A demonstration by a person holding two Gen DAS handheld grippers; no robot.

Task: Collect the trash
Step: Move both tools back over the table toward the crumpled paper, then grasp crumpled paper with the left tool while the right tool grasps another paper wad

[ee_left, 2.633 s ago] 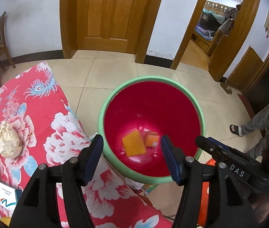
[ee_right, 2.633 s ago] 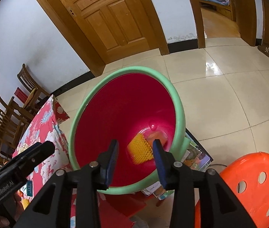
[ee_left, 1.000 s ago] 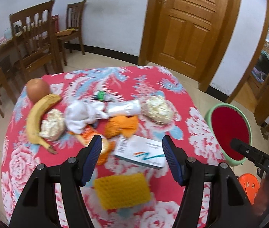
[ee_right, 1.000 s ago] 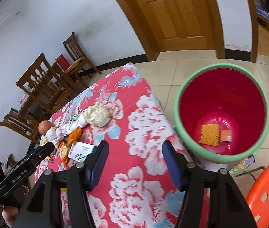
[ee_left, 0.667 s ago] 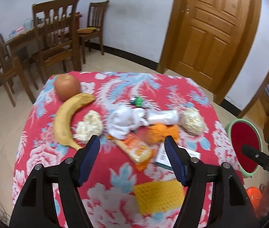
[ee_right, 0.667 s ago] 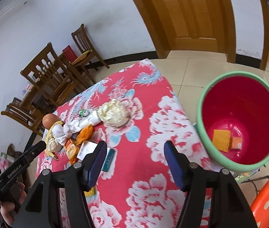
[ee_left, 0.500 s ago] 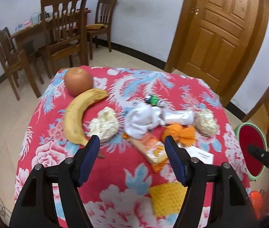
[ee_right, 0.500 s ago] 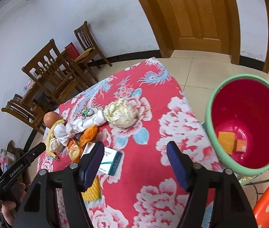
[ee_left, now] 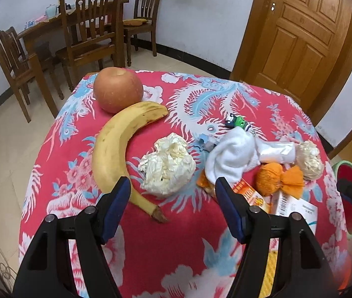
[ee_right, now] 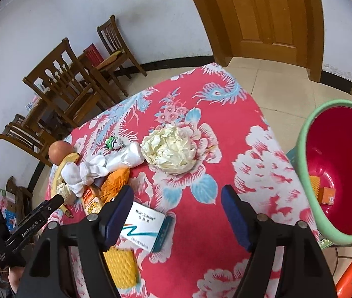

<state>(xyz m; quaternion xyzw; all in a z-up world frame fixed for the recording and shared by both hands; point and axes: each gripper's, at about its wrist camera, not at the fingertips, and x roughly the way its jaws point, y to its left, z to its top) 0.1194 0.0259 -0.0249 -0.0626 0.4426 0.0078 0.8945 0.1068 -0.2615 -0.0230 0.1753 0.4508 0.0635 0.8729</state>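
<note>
Both hand-held grippers (ee_left: 172, 204) (ee_right: 177, 204) gape wide, empty.

I worked in a home dining room: wooden chairs (ee_left: 86, 22) at a dining table (ee_left: 39, 24), panelled wooden door (ee_left: 300, 32), tiled floor (ee_right: 282, 87), flowered tablecloth (ee_left: 176, 236).

White box (ee_right: 146, 226), lower centre of the right wrist view: printed "MeteoSpasmyl" on its top face, small characters under it and a further line along the lower edge, both too small to read. Same box at right edge of the left wrist view (ee_left: 297, 208): barcode visible, digits unreadable. Black arm of the other hand-held gripper (ee_right: 27, 226), lower left of the right wrist view: white lettering "GenRobot.AI". Orange packet (ee_left: 253, 195): print illegible.
</note>
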